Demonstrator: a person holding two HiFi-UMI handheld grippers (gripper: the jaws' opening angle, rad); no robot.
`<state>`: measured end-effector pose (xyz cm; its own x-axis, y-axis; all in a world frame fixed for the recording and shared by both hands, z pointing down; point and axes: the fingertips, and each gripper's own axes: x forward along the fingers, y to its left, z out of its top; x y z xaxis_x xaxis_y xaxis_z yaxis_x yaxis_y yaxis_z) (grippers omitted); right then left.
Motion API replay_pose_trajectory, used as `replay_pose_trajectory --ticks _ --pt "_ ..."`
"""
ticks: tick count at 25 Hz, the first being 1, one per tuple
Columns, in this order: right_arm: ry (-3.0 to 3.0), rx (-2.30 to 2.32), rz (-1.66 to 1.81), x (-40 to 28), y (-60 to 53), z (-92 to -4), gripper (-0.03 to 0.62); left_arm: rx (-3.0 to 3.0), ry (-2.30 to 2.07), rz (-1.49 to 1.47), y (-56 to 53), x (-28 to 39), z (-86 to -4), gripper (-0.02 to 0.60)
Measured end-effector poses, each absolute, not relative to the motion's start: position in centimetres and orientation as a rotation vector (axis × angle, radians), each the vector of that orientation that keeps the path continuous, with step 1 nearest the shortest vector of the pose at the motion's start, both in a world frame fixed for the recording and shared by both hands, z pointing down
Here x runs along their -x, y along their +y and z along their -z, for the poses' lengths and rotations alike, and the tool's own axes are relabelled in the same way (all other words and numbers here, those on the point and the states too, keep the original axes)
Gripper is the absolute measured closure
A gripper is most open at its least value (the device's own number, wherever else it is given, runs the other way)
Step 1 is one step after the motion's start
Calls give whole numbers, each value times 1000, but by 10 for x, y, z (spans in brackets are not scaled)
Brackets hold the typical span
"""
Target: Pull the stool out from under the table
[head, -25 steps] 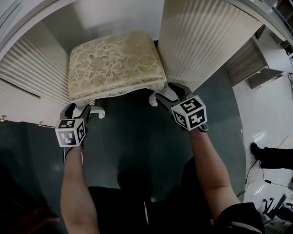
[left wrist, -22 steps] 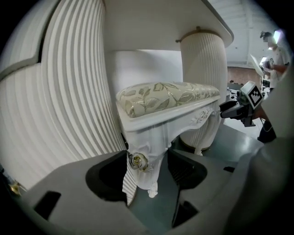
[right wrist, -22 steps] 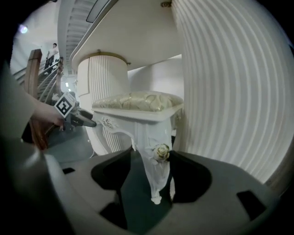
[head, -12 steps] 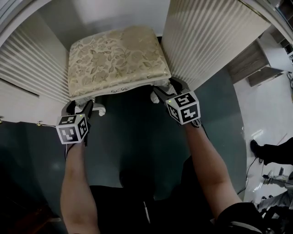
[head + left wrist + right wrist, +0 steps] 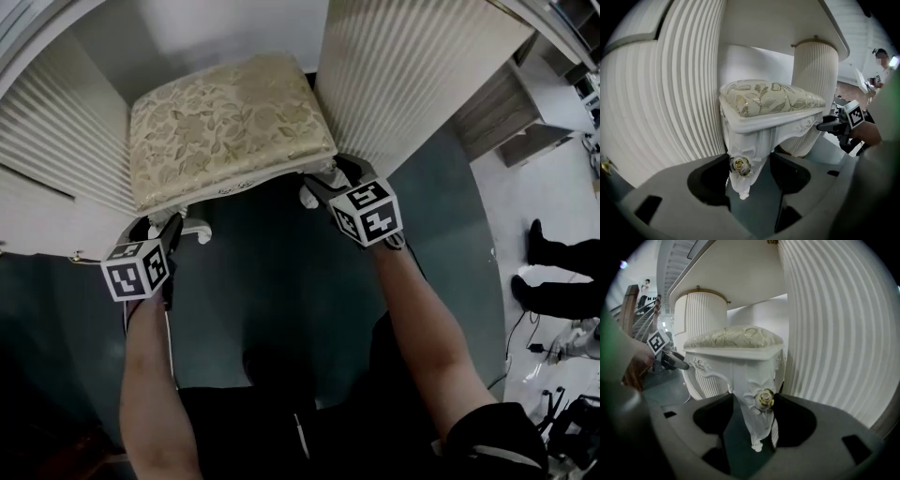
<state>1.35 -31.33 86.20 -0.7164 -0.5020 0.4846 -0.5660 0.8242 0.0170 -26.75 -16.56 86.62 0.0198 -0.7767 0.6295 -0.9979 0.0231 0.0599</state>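
Note:
The stool (image 5: 225,127) has a gold floral cushion and carved white legs, and stands between the table's two fluted white pedestals (image 5: 412,75). My left gripper (image 5: 159,225) is shut on the stool's front left leg (image 5: 740,173), whose gold rosette sits between the jaws. My right gripper (image 5: 323,183) is shut on the front right leg (image 5: 759,420), with the rosette against one jaw. From each gripper view the cushion (image 5: 773,98) is seen side-on under the tabletop. The back legs are hidden.
The left pedestal (image 5: 56,141) and the right one flank the stool closely. Dark teal floor (image 5: 262,291) stretches from the stool toward me. A grey shelf unit (image 5: 511,122) stands at the right. A person's dark legs and shoes (image 5: 562,281) are at the far right.
Both grippers stay on the front legs. The view has shifted slightly left. The person at the far right has stepped nearer. I cannot tell whether the stool has moved.

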Motion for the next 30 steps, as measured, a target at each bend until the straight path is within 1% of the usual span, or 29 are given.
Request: replay_pose_trajectory --ticks 3,8,13,19,23,30 --pt "-2505 -831 -166 -7 -302 -862 324 -1881 -1733 -580 -163 279 -871 316" --pt "-2493 -805 -220 -18 -307 -859 326 -1878 -1653 -675 -167 266 -862 333" --pt "-2485 -843 -241 -17 -303 -859 324 -1915 -1570 -759 -169 271 -864 348" --pt "-2482 -789 -247 -20 -308 -857 324 -1930 -1511 -776 -161 264 -862 370" --pt "-2498 -782 -233 -18 -309 -856 321 -1915 -1540 -800 -160 264 -861 351" --pt "-2523 -765 -216 -18 -311 -857 318 -1877 -1560 -813 -160 263 -862 351"
